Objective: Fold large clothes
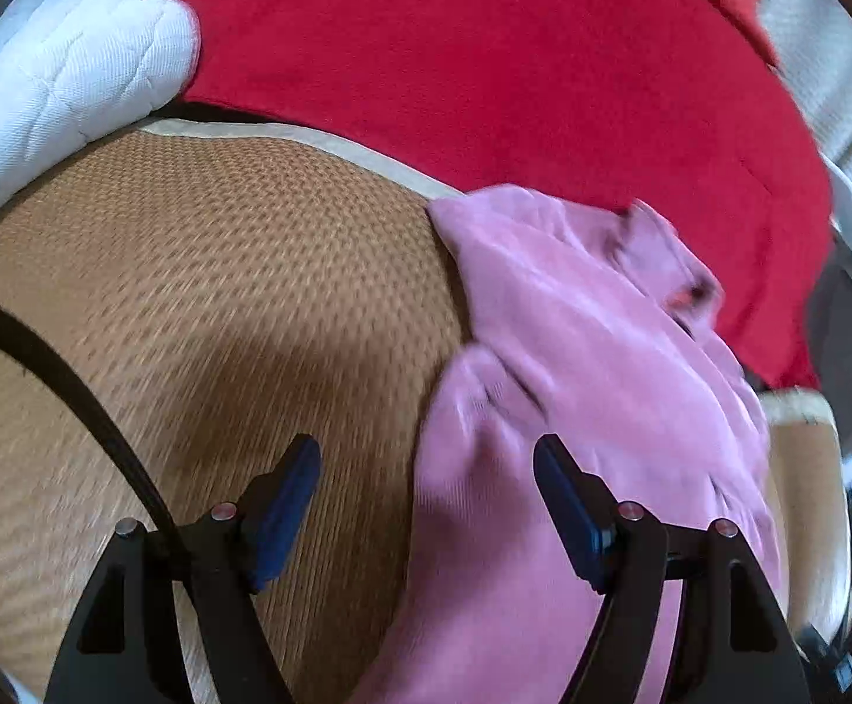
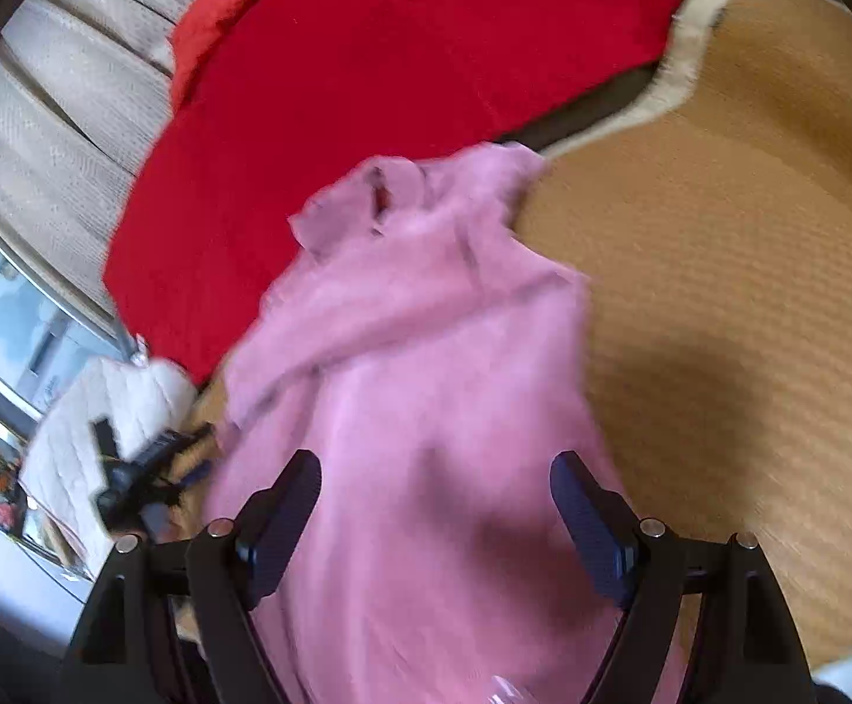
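Note:
A pink garment (image 1: 578,387) lies crumpled on a tan woven mat (image 1: 203,305), its collar end toward the red blanket. My left gripper (image 1: 426,457) is open and empty, hovering over the garment's left edge where it meets the mat. In the right wrist view the same pink garment (image 2: 426,364) fills the middle. My right gripper (image 2: 434,469) is open and empty above the garment's body. The left gripper (image 2: 144,469) shows blurred at the garment's left side in that view.
A red blanket (image 1: 513,58) lies beyond the mat, also in the right wrist view (image 2: 367,58). A white quilted pillow (image 1: 56,82) sits at the left. A black strap (image 1: 56,364) crosses the mat. Beige curtains (image 2: 56,117) and a window (image 2: 9,322) stand behind.

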Tool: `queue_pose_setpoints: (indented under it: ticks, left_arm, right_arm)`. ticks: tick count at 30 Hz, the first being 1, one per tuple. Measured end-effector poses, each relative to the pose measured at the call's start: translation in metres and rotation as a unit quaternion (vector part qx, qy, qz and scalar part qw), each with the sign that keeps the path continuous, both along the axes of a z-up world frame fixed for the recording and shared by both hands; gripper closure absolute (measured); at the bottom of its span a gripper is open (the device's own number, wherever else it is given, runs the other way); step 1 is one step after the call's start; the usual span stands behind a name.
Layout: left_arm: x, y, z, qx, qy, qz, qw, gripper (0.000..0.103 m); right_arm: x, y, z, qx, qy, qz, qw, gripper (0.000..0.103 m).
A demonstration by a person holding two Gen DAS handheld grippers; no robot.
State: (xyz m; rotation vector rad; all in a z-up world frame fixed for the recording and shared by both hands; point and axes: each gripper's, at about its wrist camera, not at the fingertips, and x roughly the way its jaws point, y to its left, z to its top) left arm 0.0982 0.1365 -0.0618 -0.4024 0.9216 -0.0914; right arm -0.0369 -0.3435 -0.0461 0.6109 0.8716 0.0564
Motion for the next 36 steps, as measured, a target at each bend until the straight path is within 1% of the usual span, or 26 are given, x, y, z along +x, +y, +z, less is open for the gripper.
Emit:
queue_pose_setpoints:
  ticks: [2, 5, 8, 10, 12, 15, 16, 19, 20, 22, 24, 25, 26, 27, 28, 30, 31, 34, 35, 36]
  left_arm:
    - [-0.032, 0.006, 0.002, -0.008, 0.007, -0.015, 0.9998, 0.027]
    - [-0.073, 0.014, -0.001, -0.023, 0.028, -0.028, 0.9990, 0.027]
    - [-0.108, 0.022, -0.011, -0.032, 0.051, -0.028, 0.9978, 0.027]
    - [-0.123, 0.022, -0.018, -0.035, 0.063, -0.028, 0.9971, 0.027]
    - [-0.132, 0.021, -0.024, -0.035, 0.074, -0.032, 0.9961, 0.027]
    - [-0.145, 0.017, -0.032, -0.054, 0.082, -0.043, 0.9942, 0.027]
    - [-0.147, 0.015, -0.033, -0.054, 0.085, -0.046, 0.9938, 0.027]
    - [-0.148, 0.010, -0.037, -0.049, 0.088, -0.053, 0.9935, 0.027]
    - [-0.147, 0.009, -0.038, -0.047, 0.087, -0.055, 0.9935, 0.027]
    - [-0.145, 0.007, -0.043, -0.043, 0.100, -0.052, 0.9926, 0.029]
    - [-0.143, 0.004, -0.048, -0.039, 0.110, -0.053, 0.9917, 0.043]
    - [-0.142, 0.001, -0.050, -0.022, 0.118, -0.055, 0.9912, 0.064]
    - [-0.142, -0.002, -0.052, -0.007, 0.126, -0.059, 0.9903, 0.083]
    - [-0.143, -0.003, -0.054, -0.002, 0.128, -0.063, 0.9898, 0.089]
    - [-0.144, -0.004, -0.053, -0.004, 0.126, -0.067, 0.9897, 0.092]
    - [-0.147, -0.008, -0.047, 0.000, 0.118, -0.071, 0.9904, 0.094]
    - [-0.147, -0.012, -0.043, 0.001, 0.111, -0.072, 0.9912, 0.095]
    - [-0.149, -0.017, -0.034, 0.002, 0.096, -0.072, 0.9927, 0.095]
    - [-0.150, -0.019, -0.032, 0.005, 0.093, -0.076, 0.9927, 0.095]
    - [-0.150, -0.022, -0.032, 0.009, 0.093, -0.078, 0.9926, 0.094]
  right_arm:
    - [-0.016, -0.009, -0.009, -0.001, 0.021, -0.006, 1.000, 0.020]
    - [-0.037, -0.022, -0.014, 0.017, 0.027, -0.017, 0.999, 0.020]
    - [-0.050, -0.029, -0.026, 0.042, 0.049, -0.009, 0.998, 0.020]
    - [-0.058, -0.028, -0.031, 0.056, 0.052, 0.003, 0.997, 0.020]
    - [-0.065, -0.028, -0.034, 0.068, 0.057, 0.010, 0.996, 0.020]
    - [-0.076, -0.027, -0.040, 0.108, 0.052, 0.022, 0.993, 0.019]
    - [-0.078, -0.027, -0.042, 0.123, 0.046, 0.031, 0.991, 0.019]
    - [-0.082, -0.028, -0.045, 0.140, 0.037, 0.032, 0.989, 0.019]
    - [-0.081, -0.029, -0.047, 0.150, 0.039, 0.034, 0.987, 0.019]
    - [-0.086, -0.034, -0.052, 0.156, 0.051, 0.031, 0.986, 0.019]
    - [-0.088, -0.036, -0.053, 0.157, 0.050, 0.035, 0.986, 0.019]
    - [-0.089, -0.035, -0.052, 0.152, 0.050, 0.038, 0.986, 0.020]
    - [-0.091, -0.034, -0.051, 0.149, 0.051, 0.043, 0.987, 0.021]
    - [-0.088, -0.030, -0.051, 0.147, 0.056, 0.047, 0.986, 0.028]
    - [-0.086, -0.027, -0.053, 0.143, 0.064, 0.051, 0.986, 0.035]
    - [-0.082, -0.020, -0.057, 0.130, 0.083, 0.055, 0.987, 0.069]
    - [-0.081, -0.019, -0.059, 0.125, 0.090, 0.055, 0.986, 0.069]
    - [-0.083, -0.014, -0.054, 0.111, 0.091, 0.062, 0.988, 0.069]
    - [-0.083, -0.011, -0.053, 0.105, 0.092, 0.062, 0.988, 0.067]
    - [-0.082, -0.009, -0.052, 0.100, 0.093, 0.060, 0.989, 0.066]
